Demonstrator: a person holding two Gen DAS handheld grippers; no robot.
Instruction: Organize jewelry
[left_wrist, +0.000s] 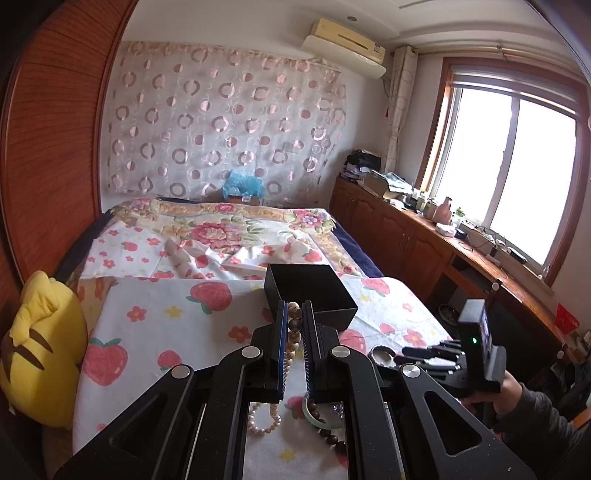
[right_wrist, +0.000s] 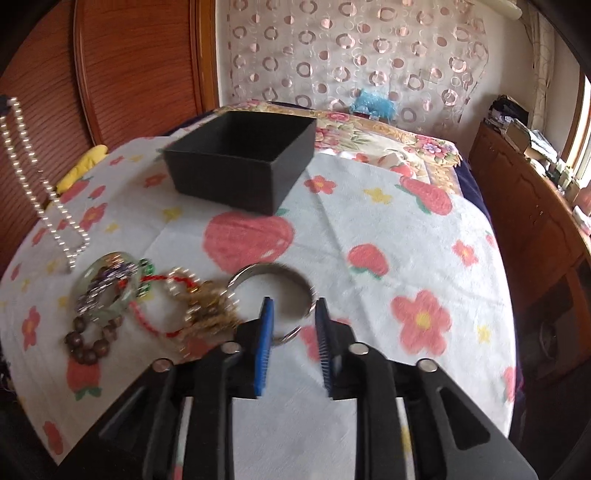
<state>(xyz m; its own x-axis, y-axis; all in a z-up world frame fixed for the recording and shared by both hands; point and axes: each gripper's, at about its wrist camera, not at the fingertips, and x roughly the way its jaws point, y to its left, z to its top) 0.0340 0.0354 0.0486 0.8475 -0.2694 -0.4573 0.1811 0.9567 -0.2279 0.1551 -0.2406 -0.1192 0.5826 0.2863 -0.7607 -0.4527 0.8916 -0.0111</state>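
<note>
My left gripper is shut on a pearl necklace and holds it lifted near the open black box; the strand hangs down to the cloth. In the right wrist view the necklace dangles at the far left. My right gripper is open, its fingers on either side of a silver bangle lying on the cloth. The black box stands beyond it. A pile of jewelry lies left of the bangle: a green jade bangle, brown wooden beads, a red cord, a gold piece.
The strawberry-print cloth covers the bed end. A yellow plush sits at the left edge. A wooden wardrobe stands left, low wooden cabinets under the window to the right. A floral quilt lies behind the box.
</note>
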